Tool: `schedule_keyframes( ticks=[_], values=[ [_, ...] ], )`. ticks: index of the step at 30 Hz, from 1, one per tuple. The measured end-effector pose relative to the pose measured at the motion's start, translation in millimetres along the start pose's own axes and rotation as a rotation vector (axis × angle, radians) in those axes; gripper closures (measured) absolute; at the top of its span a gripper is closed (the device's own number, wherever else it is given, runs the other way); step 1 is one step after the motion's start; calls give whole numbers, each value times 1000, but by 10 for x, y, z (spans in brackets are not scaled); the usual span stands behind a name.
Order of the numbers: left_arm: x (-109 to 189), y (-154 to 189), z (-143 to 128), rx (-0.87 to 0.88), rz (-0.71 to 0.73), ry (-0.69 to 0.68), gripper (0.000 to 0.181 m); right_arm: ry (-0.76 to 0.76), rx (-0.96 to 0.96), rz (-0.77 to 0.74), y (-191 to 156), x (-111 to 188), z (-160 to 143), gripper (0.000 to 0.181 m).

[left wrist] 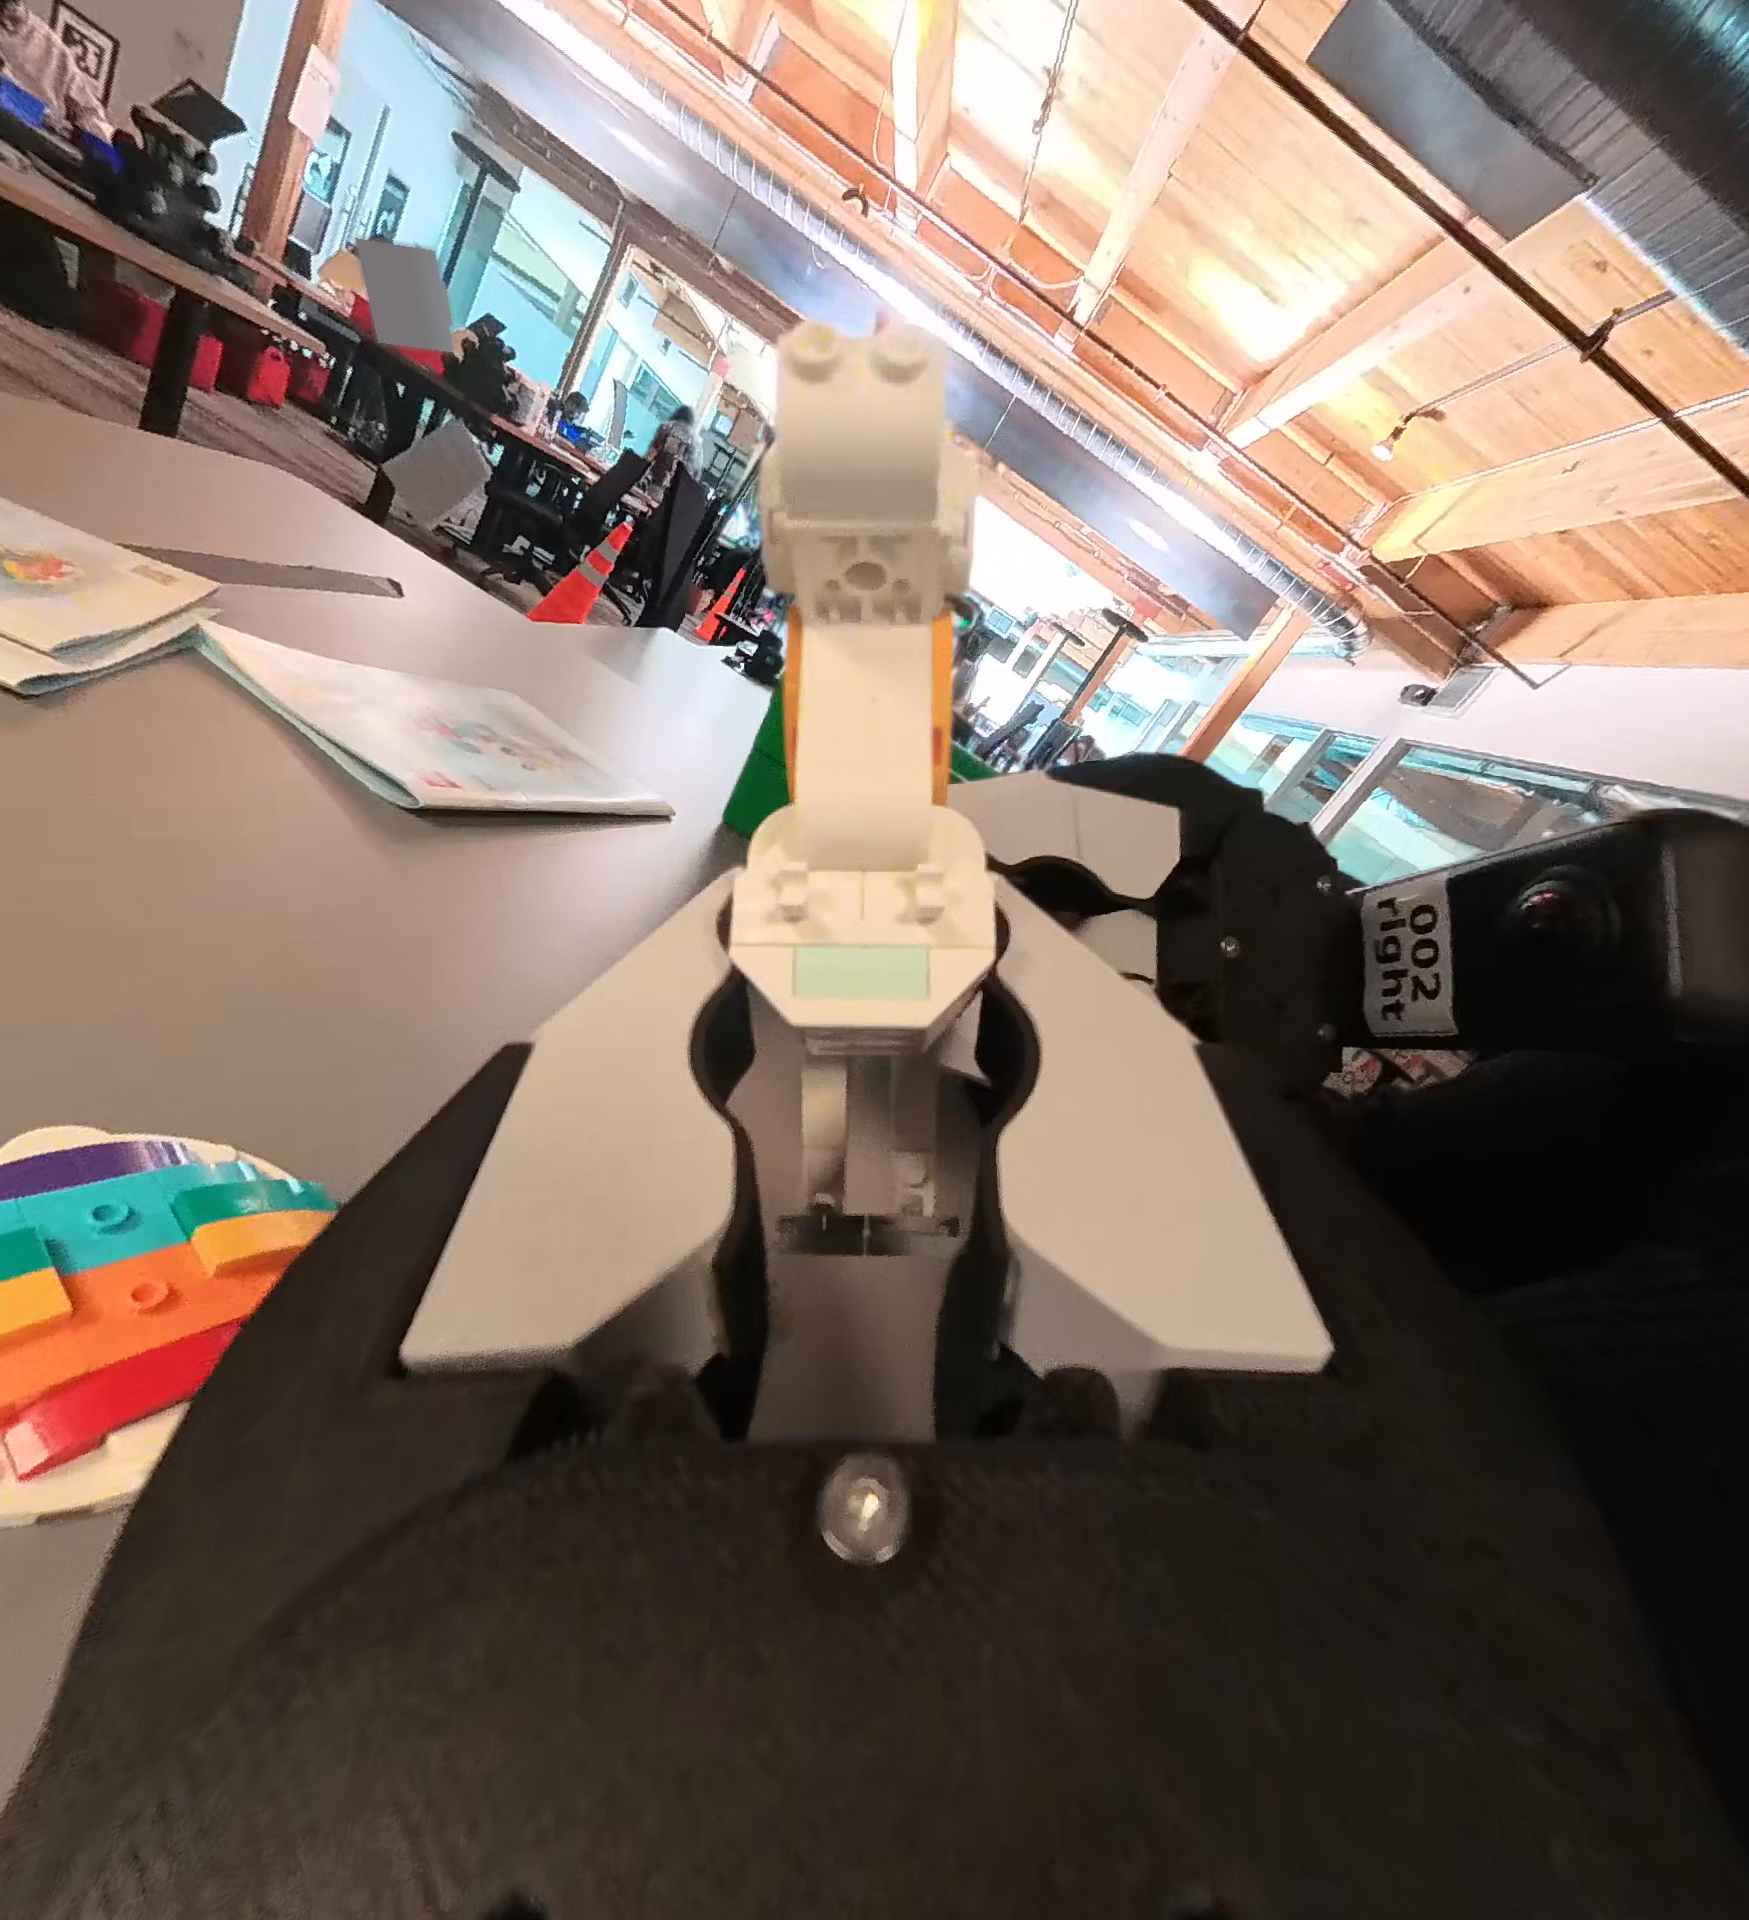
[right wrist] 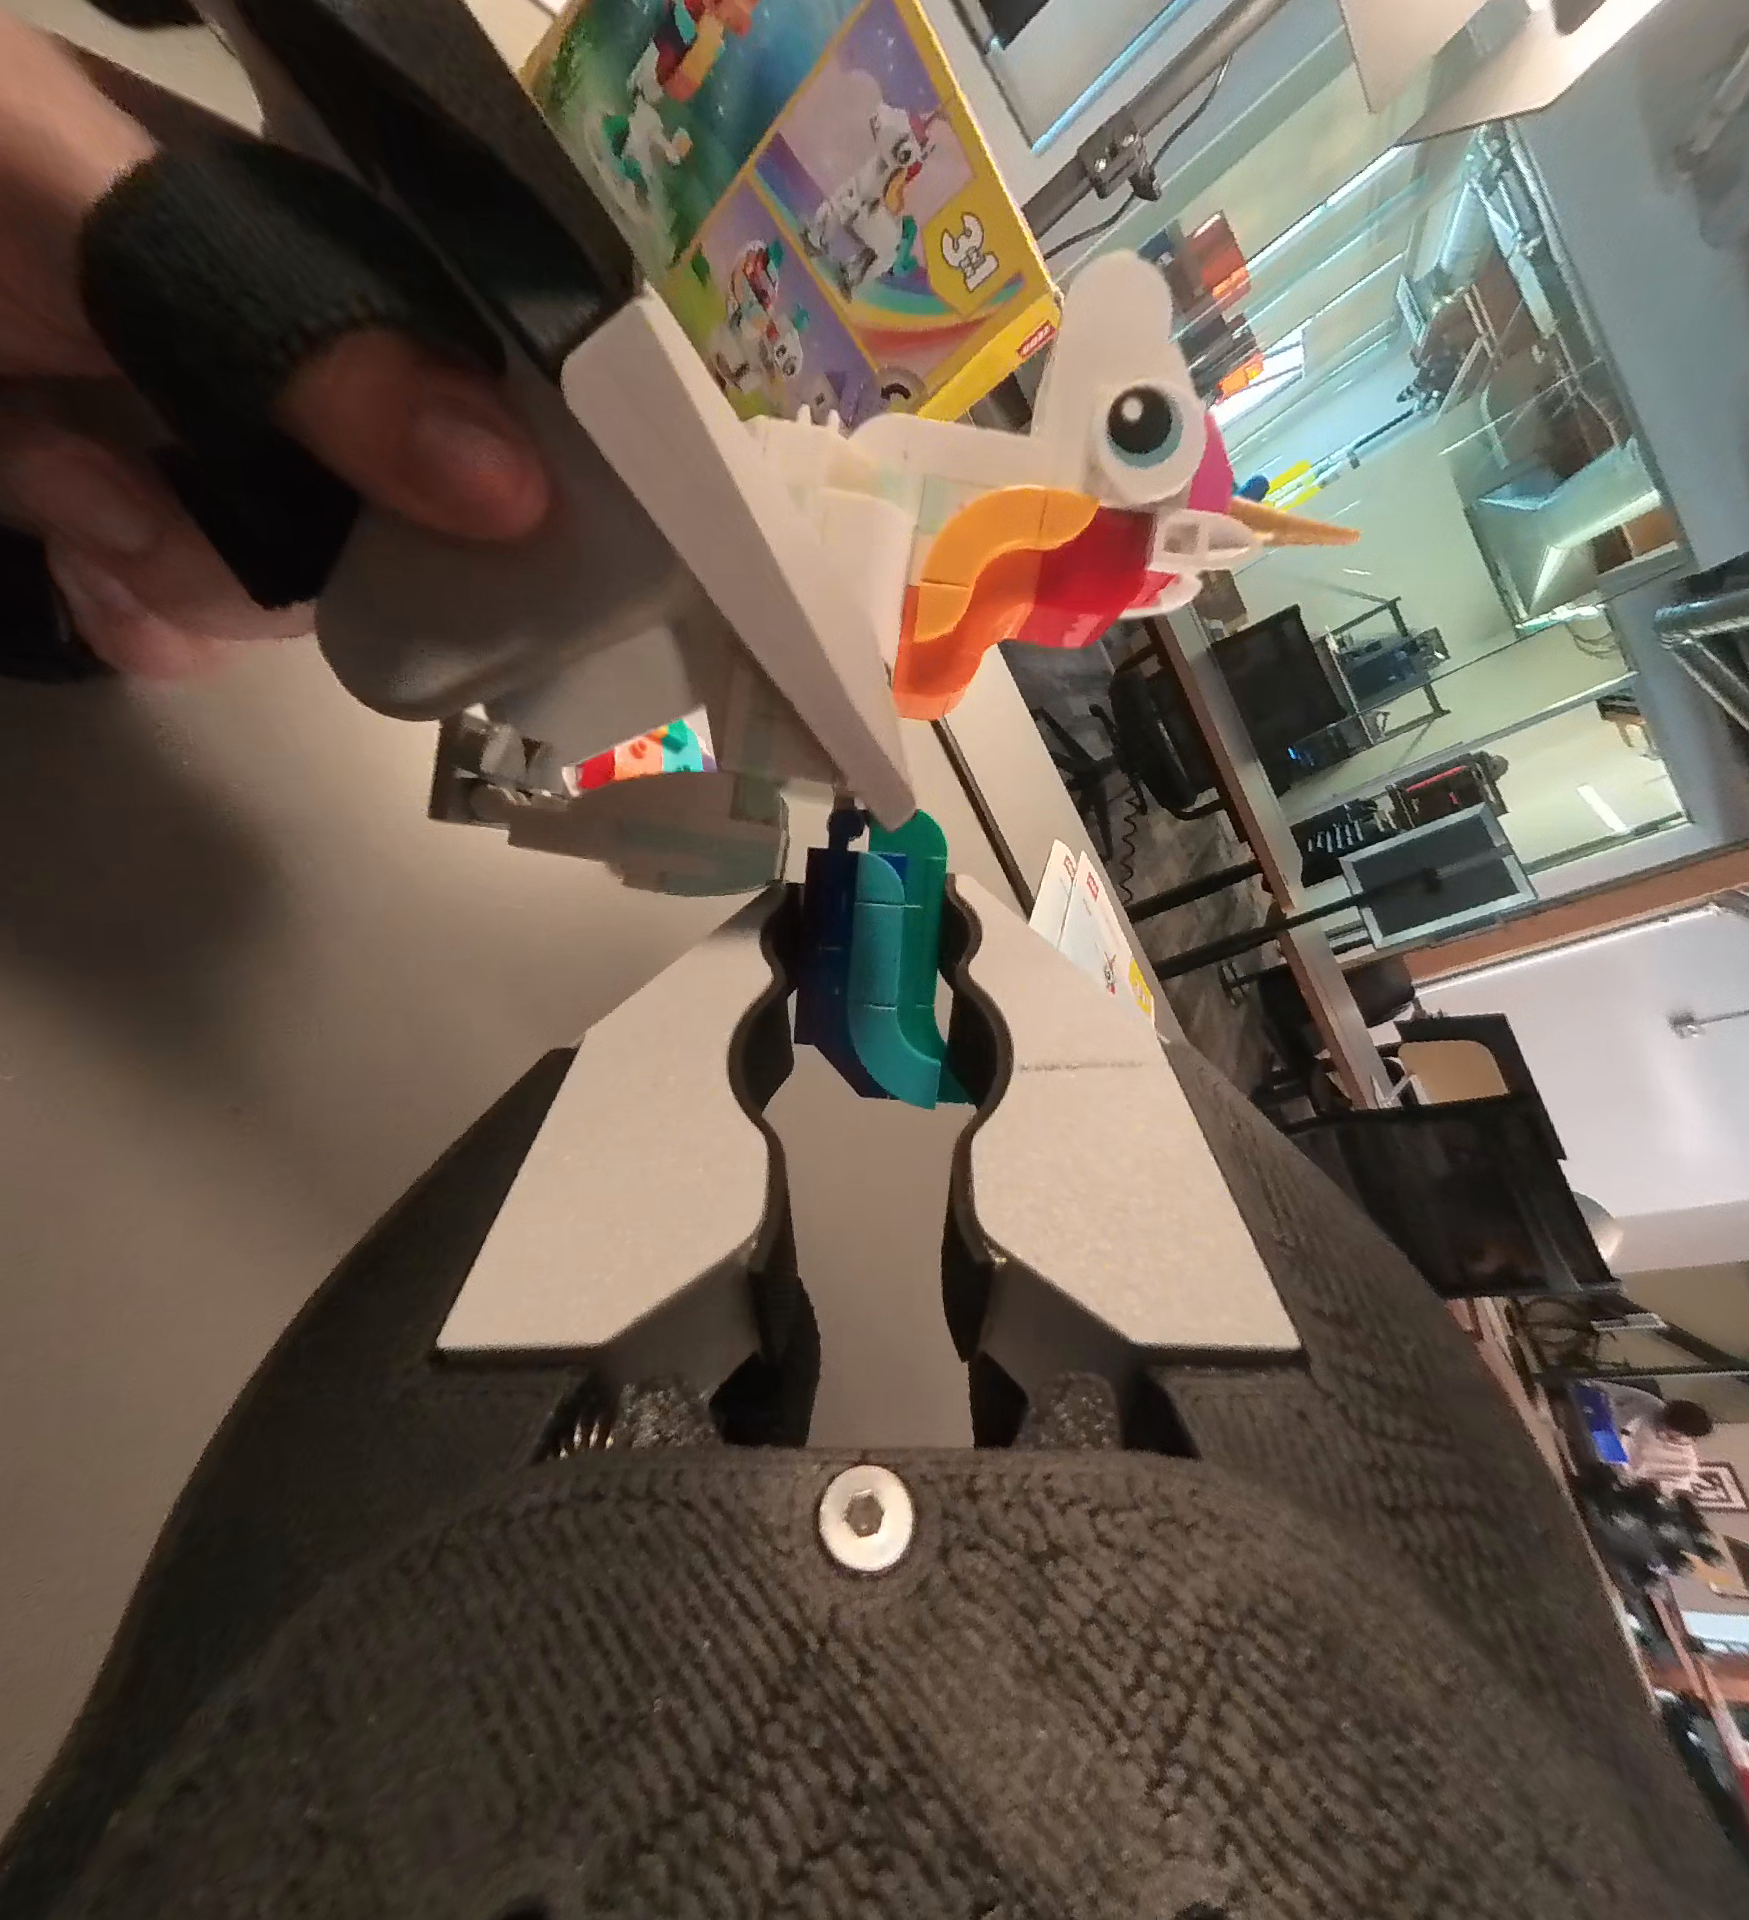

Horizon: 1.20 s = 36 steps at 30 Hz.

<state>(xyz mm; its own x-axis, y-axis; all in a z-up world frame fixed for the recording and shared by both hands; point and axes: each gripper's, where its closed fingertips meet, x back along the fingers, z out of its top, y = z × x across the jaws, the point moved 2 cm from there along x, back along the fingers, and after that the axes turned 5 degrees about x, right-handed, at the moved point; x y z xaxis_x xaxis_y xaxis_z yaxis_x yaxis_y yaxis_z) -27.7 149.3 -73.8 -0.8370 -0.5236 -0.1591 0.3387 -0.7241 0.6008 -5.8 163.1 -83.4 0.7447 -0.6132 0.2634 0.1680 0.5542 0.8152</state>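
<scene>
My left gripper [left wrist: 859,977] is shut on the body of a white brick-built unicorn [left wrist: 865,717], whose neck and head rise away from the camera. In the right wrist view the unicorn's head [right wrist: 1130,447] shows an eye, an orange and red mane and a horn. The left gripper [right wrist: 818,821] holds it there, with a person's hand [right wrist: 18,312] on the handle. My right gripper [right wrist: 865,914] is shut on a teal and blue curved tail piece [right wrist: 885,977]. The tail's top end sits against the unicorn's rear. The right gripper [left wrist: 1078,842] comes in from the right just behind the unicorn.
A rainbow brick build on a white plate [left wrist: 70,1299] lies on the grey table [left wrist: 226,987] at the left. Two instruction booklets [left wrist: 434,738] [left wrist: 39,582] lie farther back. A yellow and green toy box [right wrist: 849,208] stands behind the unicorn. Desks and chairs fill the room beyond.
</scene>
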Motion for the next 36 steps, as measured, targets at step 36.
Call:
schedule_keyframes(
  ticks=[36],
  values=[
    [261, -23, -98, -107, -79, -259, 144, 29, -26, 318, -323, 11, -215, 156]
  ],
)
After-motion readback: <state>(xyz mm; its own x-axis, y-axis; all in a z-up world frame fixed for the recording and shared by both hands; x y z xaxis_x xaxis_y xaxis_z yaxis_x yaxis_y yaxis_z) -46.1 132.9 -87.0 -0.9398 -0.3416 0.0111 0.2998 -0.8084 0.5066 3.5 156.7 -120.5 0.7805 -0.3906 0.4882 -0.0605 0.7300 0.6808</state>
